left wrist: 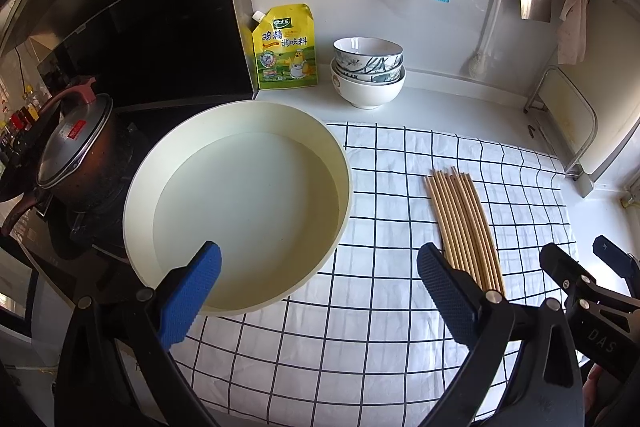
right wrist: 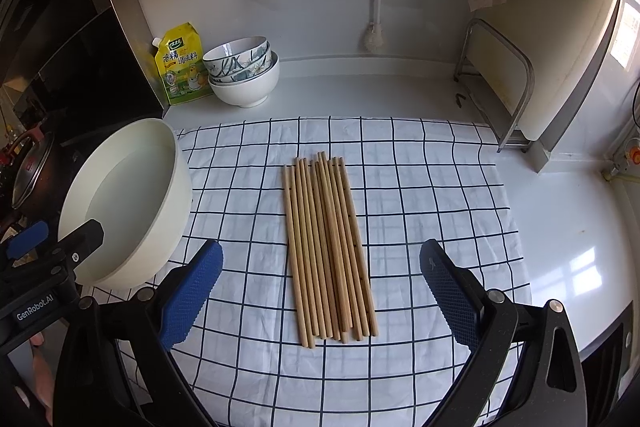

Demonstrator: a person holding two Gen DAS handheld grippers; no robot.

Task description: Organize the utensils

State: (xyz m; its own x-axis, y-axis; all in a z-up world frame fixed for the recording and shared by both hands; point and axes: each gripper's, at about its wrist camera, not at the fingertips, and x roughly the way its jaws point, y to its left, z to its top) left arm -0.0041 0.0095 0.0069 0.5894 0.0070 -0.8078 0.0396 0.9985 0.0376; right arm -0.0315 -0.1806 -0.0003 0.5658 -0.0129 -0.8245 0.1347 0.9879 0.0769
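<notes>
- Right wrist view: a bundle of light wooden chopsticks lies side by side on the white cloth with a dark grid, all pointing roughly the same way, near ends uneven.
- Progress, as I judge it: the chopsticks are gathered, but none is lifted or stowed. Most of the task remains.
- My right gripper is released, jaws spread wide, straddling the near ends of the chopsticks without touching them.
- My left gripper is likewise released and holds nothing; it hovers left of the chopsticks, over the near rim of the basin.
- The round cream plastic basin sits left of the chopsticks, partly on the cloth. It holds no utensils; whether it contains water I cannot tell.
- Beyond the chopsticks, towards the wall: stacked ceramic bowls, top bowl empty, beside a yellow seasoning pouch.
</notes>
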